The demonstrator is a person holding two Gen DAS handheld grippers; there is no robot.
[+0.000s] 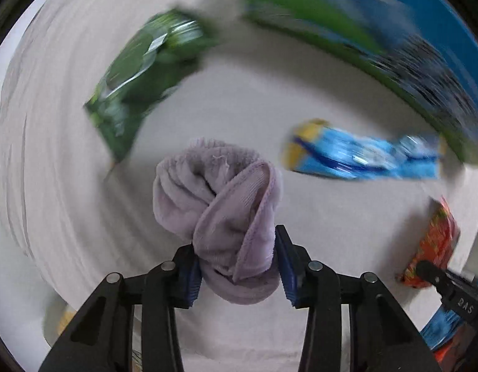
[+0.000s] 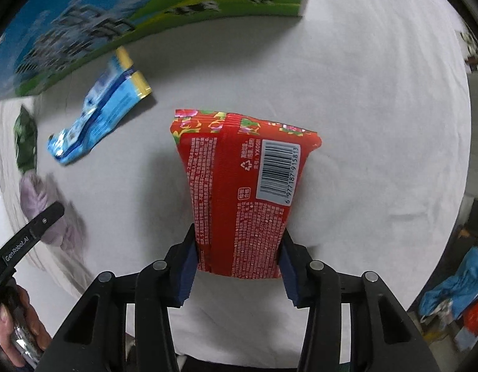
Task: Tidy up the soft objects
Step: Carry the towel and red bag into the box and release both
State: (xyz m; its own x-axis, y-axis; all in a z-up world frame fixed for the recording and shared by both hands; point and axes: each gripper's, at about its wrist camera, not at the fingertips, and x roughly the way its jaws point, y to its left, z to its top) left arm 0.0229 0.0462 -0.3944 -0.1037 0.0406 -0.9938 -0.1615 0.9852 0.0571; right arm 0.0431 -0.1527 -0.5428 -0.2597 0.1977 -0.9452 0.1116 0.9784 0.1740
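My left gripper (image 1: 239, 266) is shut on a bunched lilac towel (image 1: 220, 204) and holds it above the white cloth-covered table (image 1: 239, 99). My right gripper (image 2: 237, 263) is shut on a red snack packet (image 2: 239, 186) with a barcode, held over the table. The red packet also shows in the left wrist view (image 1: 431, 245). The towel shows in the right wrist view (image 2: 40, 210) at the far left. A blue-and-yellow packet (image 1: 363, 155) (image 2: 99, 114) and a green packet (image 1: 139, 83) (image 2: 24, 139) lie on the table.
A large box (image 2: 145, 15) printed with green fields and blue sky stands at the back of the table; it also shows in the left wrist view (image 1: 378, 31). The table's edge (image 2: 465, 155) curves at the right, with clutter beyond on the floor.
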